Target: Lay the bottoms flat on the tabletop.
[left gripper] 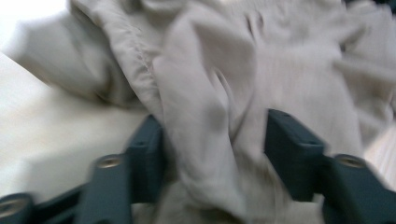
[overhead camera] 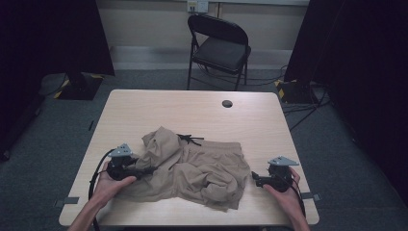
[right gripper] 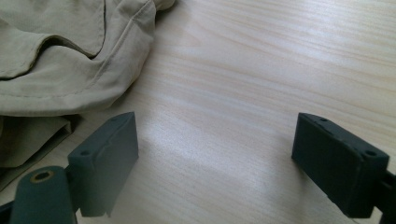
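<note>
Tan shorts (overhead camera: 192,166) lie crumpled at the table's (overhead camera: 144,106) near middle. My left gripper (left gripper: 212,140) sits at their nine o'clock edge, jaws partly open with a fold of cloth between them. My right gripper (right gripper: 215,144) gapes wide and empty over bare wood, the shorts at its ten o'clock.

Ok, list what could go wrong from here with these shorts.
1. The left gripper has a thick fold of the shorts between open fingers; closing might pinch several layers.
2. The right gripper is open over bare table, beside the cloth; closing here would probably grab nothing.
</note>
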`<state>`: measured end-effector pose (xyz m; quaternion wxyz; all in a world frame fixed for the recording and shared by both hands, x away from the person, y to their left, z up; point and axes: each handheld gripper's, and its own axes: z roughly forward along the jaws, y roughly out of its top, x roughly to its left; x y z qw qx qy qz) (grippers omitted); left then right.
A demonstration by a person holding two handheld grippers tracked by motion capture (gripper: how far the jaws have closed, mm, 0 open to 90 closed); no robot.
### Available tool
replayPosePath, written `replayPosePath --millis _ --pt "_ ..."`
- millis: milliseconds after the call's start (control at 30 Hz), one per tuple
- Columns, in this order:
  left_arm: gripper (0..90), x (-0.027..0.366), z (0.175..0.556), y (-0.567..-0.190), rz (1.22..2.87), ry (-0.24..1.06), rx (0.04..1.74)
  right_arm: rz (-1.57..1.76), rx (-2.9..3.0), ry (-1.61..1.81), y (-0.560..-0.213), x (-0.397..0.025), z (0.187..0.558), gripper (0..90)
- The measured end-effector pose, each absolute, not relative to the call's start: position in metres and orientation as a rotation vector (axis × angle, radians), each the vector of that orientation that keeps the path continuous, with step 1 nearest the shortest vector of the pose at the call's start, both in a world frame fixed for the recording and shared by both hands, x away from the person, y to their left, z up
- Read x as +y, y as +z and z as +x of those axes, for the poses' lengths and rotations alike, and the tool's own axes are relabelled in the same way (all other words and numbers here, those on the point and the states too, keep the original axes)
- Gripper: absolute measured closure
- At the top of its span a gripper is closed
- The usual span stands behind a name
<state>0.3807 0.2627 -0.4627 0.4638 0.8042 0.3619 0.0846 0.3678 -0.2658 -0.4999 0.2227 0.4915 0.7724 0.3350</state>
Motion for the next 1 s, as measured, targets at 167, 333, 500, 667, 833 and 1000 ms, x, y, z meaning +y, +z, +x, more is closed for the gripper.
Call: replayPosePath --millis 167,333,500,667,833,1000 --pt "29.5 0.267 0.398 -0.435 1.912 0.261 0.896 1.357 2.133 0.926 -0.5 -0.266 0.368 13.7" --pt "28.1 0.248 0.432 -0.412 1.884 0.289 0.88 1.358 2.136 0.927 -0.5 -0.266 0.368 13.7" --pt "38.4 0.219 0.47 -0.431 1.945 0.275 0.914 1.357 2.135 0.926 -0.5 -0.266 0.368 13.7" --pt "31.7 0.199 0.487 -0.47 2.033 0.213 0.986 1.357 2.136 0.927 -0.5 -0.266 0.368 13.7" --pt "50.8 0.194 0.482 -0.481 2.072 0.266 0.987 1.355 2.138 0.927 -0.5 -0.266 0.368 13.8" --pt "79.2 0.212 0.468 -0.456 2.01 0.25 0.908 1.355 2.137 0.927 -0.5 -0.266 0.368 13.8"
